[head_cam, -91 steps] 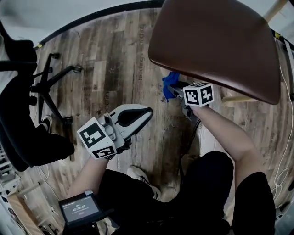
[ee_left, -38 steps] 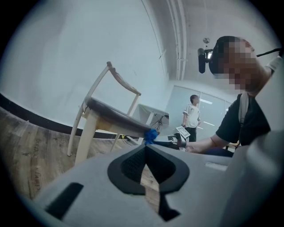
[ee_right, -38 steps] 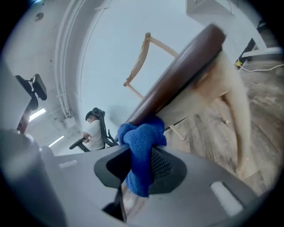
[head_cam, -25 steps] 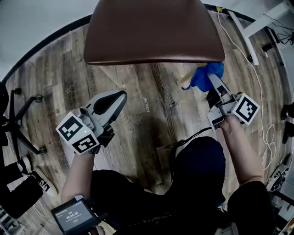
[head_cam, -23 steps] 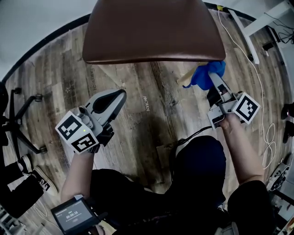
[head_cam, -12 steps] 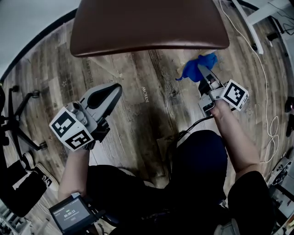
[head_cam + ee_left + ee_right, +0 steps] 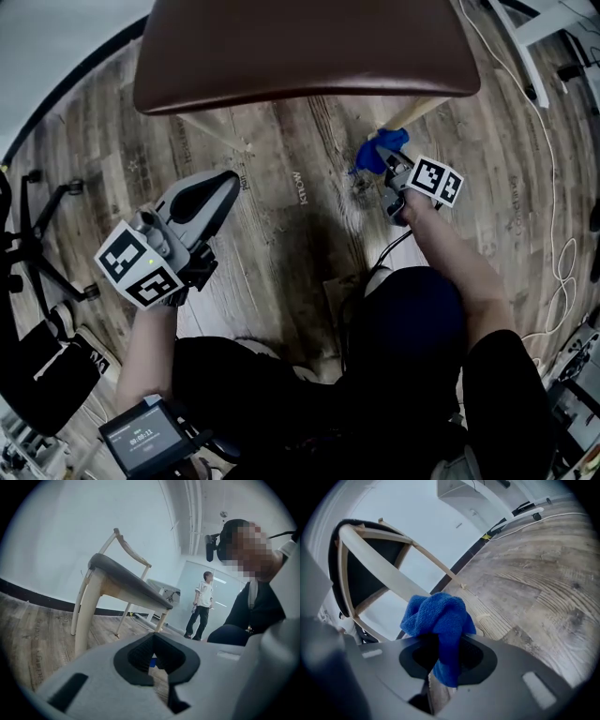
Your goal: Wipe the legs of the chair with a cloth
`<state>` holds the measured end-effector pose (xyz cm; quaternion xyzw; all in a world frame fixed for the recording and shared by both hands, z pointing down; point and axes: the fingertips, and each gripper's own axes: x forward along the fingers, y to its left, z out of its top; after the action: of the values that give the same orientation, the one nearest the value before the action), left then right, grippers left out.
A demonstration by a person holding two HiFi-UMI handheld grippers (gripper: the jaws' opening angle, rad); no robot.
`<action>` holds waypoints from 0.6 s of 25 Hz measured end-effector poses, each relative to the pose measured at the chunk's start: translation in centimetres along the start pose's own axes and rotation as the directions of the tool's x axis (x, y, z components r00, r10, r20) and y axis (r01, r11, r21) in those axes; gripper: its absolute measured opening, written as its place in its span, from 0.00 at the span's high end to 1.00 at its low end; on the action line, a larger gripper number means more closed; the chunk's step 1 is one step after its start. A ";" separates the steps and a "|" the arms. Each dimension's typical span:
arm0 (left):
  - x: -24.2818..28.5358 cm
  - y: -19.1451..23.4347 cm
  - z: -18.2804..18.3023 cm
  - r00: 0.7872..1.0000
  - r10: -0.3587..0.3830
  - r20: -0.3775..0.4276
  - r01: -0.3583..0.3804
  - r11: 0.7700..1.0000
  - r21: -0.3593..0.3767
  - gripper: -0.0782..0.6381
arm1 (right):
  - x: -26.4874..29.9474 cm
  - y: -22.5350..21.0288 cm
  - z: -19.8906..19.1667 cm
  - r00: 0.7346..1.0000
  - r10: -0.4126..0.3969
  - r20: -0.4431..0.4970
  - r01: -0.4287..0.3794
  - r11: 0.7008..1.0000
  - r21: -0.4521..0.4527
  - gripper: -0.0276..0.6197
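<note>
The chair has a brown seat [image 7: 300, 42] and pale wooden legs. My right gripper [image 7: 386, 157] is shut on a blue cloth [image 7: 373, 155] and holds it against the lower end of the front right leg [image 7: 417, 111]. In the right gripper view the bunched cloth [image 7: 438, 616] bulges out of the jaws of my right gripper [image 7: 443, 660], with the pale leg [image 7: 389, 573] just behind it. My left gripper [image 7: 220, 187] hangs shut and holds nothing, a little short of the front left leg [image 7: 211, 131]. The left gripper view shows that gripper [image 7: 157, 660] pointing at the chair leg [image 7: 89, 606] from low down.
An office chair base [image 7: 47, 225] stands at the left. A white cable [image 7: 553, 234] trails over the wooden floor at the right, and a small screen device [image 7: 150, 439] sits at my lower left. A person [image 7: 201, 604] stands far off.
My right gripper has slid the blue cloth down the front right leg, from just under the seat toward the floor. The left gripper has hardly moved.
</note>
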<state>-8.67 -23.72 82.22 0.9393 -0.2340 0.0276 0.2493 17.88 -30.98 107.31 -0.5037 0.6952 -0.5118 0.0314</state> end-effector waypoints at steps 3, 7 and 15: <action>-0.4 0.0 -0.2 1.000 0.001 -0.011 -0.002 1.000 -0.003 0.89 | 1.9 -2.7 -2.4 0.995 -0.065 -0.081 0.063 0.998 -0.020 0.81; -0.8 -0.2 -1.4 0.998 0.001 -0.062 0.000 1.000 0.009 0.89 | 3.3 -5.0 -3.9 0.982 -0.092 -0.164 0.098 0.995 0.034 0.81; -1.3 0.4 -1.3 0.999 0.011 -0.047 -0.011 1.000 0.005 0.89 | 3.3 -4.5 -3.4 0.983 -0.075 -0.169 0.080 0.997 0.024 0.81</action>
<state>-9.88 -22.86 83.30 0.9378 -0.2332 0.0515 0.2521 17.38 -30.94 113.78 -0.4849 0.6674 -0.5638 -0.0395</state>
